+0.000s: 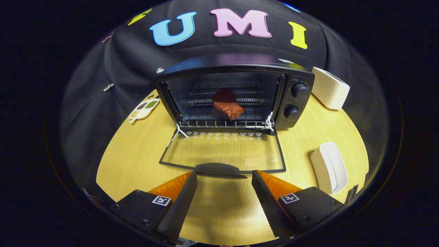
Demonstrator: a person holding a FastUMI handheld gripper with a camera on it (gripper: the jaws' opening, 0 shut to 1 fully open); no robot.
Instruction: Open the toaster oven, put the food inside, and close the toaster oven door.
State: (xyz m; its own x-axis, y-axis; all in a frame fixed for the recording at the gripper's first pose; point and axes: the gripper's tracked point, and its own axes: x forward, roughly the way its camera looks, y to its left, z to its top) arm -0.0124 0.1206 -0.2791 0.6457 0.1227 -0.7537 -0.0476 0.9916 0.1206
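We are viewing a wooden table (130, 164) carrying a black toaster oven (236, 96), whose glass door (223, 152) is lying folded down flat toward us. The door's dark handle (217, 169) is sitting just ahead of the gripper (224, 180), between its fingertips. The gripper's fingers are standing apart and holding nothing (the orange-backed pads are touching neither handle nor glass). A piece of reddish-brown food (228, 107) is resting on the wire rack (223, 121) inside the oven cavity.
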